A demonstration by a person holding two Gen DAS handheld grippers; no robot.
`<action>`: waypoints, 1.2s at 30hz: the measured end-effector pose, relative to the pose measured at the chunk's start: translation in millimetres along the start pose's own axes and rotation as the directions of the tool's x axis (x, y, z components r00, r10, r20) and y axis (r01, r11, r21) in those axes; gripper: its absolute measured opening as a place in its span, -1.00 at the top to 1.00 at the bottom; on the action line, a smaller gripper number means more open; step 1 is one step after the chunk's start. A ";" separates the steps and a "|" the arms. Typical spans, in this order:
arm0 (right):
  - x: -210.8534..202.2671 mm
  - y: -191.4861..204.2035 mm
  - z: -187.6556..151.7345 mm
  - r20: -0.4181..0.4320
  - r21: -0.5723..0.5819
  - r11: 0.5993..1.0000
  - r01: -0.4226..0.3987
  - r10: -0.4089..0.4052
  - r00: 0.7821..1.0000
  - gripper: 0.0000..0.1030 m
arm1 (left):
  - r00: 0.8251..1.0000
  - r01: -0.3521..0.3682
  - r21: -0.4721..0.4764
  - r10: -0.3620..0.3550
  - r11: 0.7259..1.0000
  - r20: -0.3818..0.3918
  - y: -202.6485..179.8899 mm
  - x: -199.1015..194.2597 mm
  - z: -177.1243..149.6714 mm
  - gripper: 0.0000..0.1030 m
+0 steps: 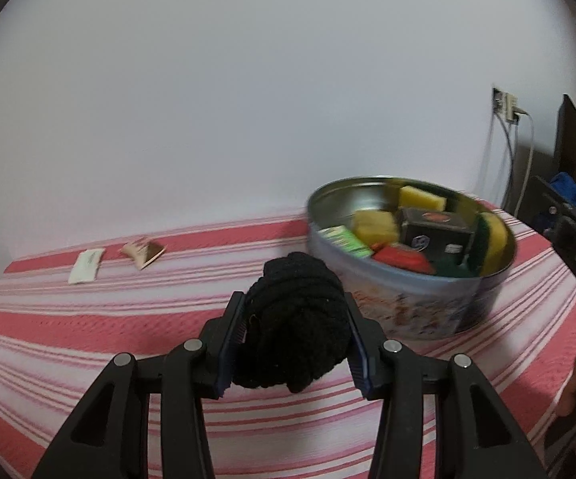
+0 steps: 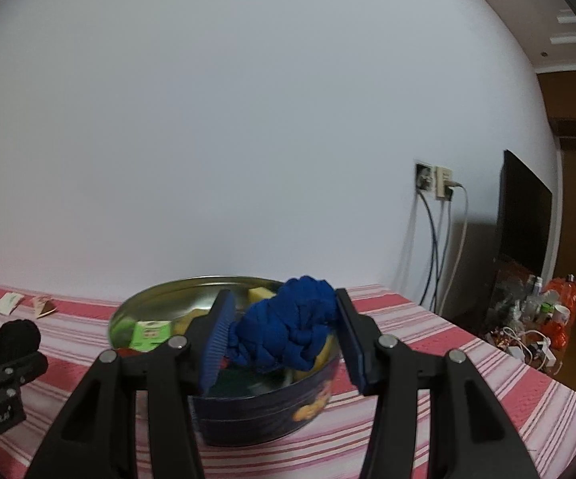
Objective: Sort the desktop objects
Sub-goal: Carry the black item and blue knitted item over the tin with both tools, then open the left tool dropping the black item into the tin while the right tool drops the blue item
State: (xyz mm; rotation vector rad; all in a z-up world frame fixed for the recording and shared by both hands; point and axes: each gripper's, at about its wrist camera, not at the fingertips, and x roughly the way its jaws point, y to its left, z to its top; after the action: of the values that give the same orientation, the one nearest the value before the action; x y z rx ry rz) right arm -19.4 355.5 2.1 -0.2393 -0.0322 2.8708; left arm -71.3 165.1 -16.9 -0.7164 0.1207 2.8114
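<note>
My left gripper point(image 1: 294, 311) is shut on a black knitted bundle point(image 1: 298, 323) and holds it above the striped cloth, just left of the round metal tin point(image 1: 416, 307). The tin holds yellow sponges point(image 1: 422, 197), a dark box point(image 1: 433, 231), a green carton point(image 1: 344, 239) and a red item point(image 1: 402, 257). My right gripper point(image 2: 284, 319) is shut on a blue knitted bundle point(image 2: 288, 329) and holds it over the tin point(image 2: 272, 411). The left gripper with the black bundle point(image 2: 18, 337) shows at the left edge of the right wrist view.
A white packet point(image 1: 86, 265) and a torn brown packet point(image 1: 144, 253) lie at the far left of the red-and-white striped cloth point(image 1: 88, 339). A wall socket with cables point(image 2: 435, 183), a dark screen point(image 2: 521, 211) and floor clutter point(image 2: 535, 319) lie beyond the right edge.
</note>
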 end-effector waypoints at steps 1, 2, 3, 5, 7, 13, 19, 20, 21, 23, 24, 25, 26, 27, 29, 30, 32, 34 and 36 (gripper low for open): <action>1.9 -2.7 1.1 -0.001 0.008 1.000 0.002 -0.002 1.000 0.01 | 1.000 0.008 0.002 -0.008 1.000 0.004 -3.8 -0.1 2.4 0.06; 4.8 -6.2 3.0 0.001 0.014 1.000 0.009 -0.009 1.000 0.01 | 1.000 0.017 0.008 -0.017 1.000 0.010 -9.2 0.5 6.3 0.06; 5.8 -6.7 4.2 0.003 0.013 1.000 0.013 -0.013 1.000 0.01 | 1.000 0.021 0.013 -0.021 1.000 0.015 -12.9 -0.2 8.8 0.06; 13.5 -10.9 8.3 0.008 -0.002 0.999 0.032 -0.032 0.999 0.01 | 0.999 0.036 0.021 -0.037 0.999 0.024 -22.2 0.8 16.0 0.06; 20.9 -13.5 10.9 0.010 -0.012 0.999 0.045 -0.045 0.999 0.01 | 0.998 0.046 0.021 -0.047 0.999 0.029 -28.7 3.5 22.0 0.06; 47.8 -22.2 27.1 0.013 0.007 0.997 0.076 -0.076 0.997 0.01 | 0.994 0.102 0.005 -0.102 0.995 0.039 -51.9 17.3 47.5 0.06; 83.8 -31.5 41.0 -0.025 0.095 0.992 0.085 -0.083 0.996 0.01 | 0.993 0.117 -0.024 -0.117 0.993 0.027 -65.9 38.2 65.1 0.06; 89.9 -33.2 41.8 -0.032 0.102 0.991 0.085 -0.082 0.996 0.01 | 0.993 0.117 -0.029 -0.117 0.993 0.017 -67.4 44.9 67.4 0.06; 97.5 -32.8 42.7 -0.045 0.109 0.990 0.086 -0.082 0.996 0.01 | 0.994 0.113 -0.029 -0.112 0.993 0.009 -68.5 49.3 68.5 0.06; 104.4 -33.1 40.2 -0.060 0.117 0.990 0.082 -0.075 0.995 0.01 | 0.995 0.097 -0.028 -0.097 0.995 -0.010 -71.2 60.3 70.2 0.06; 107.6 -33.3 36.8 -0.071 0.116 0.990 0.074 -0.067 0.995 0.01 | 0.995 0.093 -0.030 -0.094 0.995 -0.016 -71.8 64.0 70.4 0.06; 111.7 -32.9 32.1 -0.088 0.106 0.992 0.062 -0.053 0.995 0.01 | 0.996 0.091 -0.031 -0.091 0.995 -0.020 -72.3 66.7 70.0 0.06; 115.5 -35.2 30.9 -0.096 0.098 0.994 0.057 -0.048 0.994 0.01 | 0.996 0.087 -0.031 -0.088 0.996 -0.024 -74.0 71.3 69.3 0.06; 117.8 -35.6 28.8 -0.104 0.085 0.995 0.053 -0.044 0.994 0.01 | 0.996 0.083 -0.030 -0.083 0.996 -0.027 -74.8 74.1 68.4 0.06; 120.9 -37.7 26.7 -0.116 0.078 0.996 0.049 -0.039 0.992 0.01 | 0.996 0.081 -0.027 -0.082 0.996 -0.041 -77.9 81.5 66.4 0.06; 122.0 -39.9 26.5 -0.123 0.087 0.995 0.043 -0.032 0.992 0.01 | 0.996 0.080 -0.026 -0.081 0.996 -0.047 -79.2 83.7 66.0 0.06; 122.8 -44.4 25.9 -0.126 0.110 0.993 0.037 -0.023 0.992 0.01 | 0.995 0.080 -0.026 -0.081 0.996 -0.052 -82.6 88.1 65.4 0.06; 124.6 -46.0 24.4 -0.131 0.102 0.994 0.045 -0.032 0.991 0.01 | 0.995 0.080 -0.030 -0.082 0.996 -0.056 -83.6 90.6 66.6 0.06; 130.0 -48.4 23.5 -0.145 0.104 0.994 0.041 -0.025 0.989 0.01 | 0.995 0.080 -0.033 -0.082 0.996 -0.061 -85.4 92.7 68.5 0.06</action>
State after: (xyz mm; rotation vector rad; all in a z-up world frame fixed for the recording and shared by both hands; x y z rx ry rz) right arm -134.7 435.8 6.6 -0.4196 0.1435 2.8036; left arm -160.7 276.5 -3.3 -0.7981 0.0579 2.7206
